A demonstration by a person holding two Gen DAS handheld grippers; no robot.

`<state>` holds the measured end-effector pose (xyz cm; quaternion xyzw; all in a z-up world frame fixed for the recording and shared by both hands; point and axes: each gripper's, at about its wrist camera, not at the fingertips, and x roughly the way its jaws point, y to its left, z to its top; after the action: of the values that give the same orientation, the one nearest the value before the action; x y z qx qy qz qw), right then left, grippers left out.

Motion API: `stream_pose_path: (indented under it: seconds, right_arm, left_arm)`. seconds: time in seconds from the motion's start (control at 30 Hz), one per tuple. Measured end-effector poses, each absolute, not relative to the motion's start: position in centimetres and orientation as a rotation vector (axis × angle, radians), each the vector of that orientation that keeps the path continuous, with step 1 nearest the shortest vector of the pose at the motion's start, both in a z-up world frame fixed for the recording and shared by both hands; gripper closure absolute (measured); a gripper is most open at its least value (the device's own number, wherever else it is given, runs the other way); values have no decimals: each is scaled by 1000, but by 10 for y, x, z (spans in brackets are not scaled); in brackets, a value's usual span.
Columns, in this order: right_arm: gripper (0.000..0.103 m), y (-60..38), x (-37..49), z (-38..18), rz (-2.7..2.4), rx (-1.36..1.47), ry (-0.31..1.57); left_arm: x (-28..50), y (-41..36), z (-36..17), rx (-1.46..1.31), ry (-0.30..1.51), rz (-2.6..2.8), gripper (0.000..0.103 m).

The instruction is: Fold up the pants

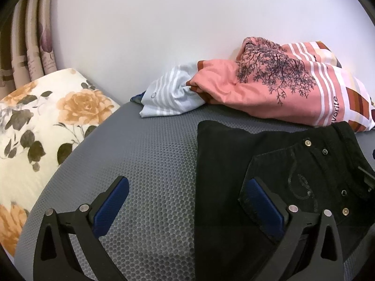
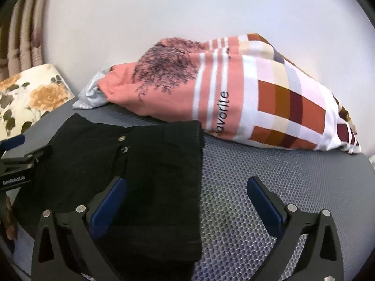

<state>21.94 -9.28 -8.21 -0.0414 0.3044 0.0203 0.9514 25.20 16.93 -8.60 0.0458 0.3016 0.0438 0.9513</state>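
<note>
Pants [image 1: 234, 154] lie on grey dotted mattress [image 1: 152, 159] by white wall [image 1: 164, 35].

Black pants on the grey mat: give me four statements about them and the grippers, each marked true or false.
1. The pants lie folded on the mat. True.
2. The left gripper is shut on the pants. False: it is open, holding nothing.
3. The pink blanket lies behind the pants, by the wall. True.
4. The right gripper is shut. False: it is open, one finger over the pants, the other over the mat.
</note>
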Motion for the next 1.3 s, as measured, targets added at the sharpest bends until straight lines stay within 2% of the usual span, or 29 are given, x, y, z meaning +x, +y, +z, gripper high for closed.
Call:
stream_pose_path:
  seconds: [1.3]
  right_arm:
    - [0, -77, 207, -78, 85, -129, 576]
  left_arm:
    - [245, 164, -78, 117, 557, 99, 0]
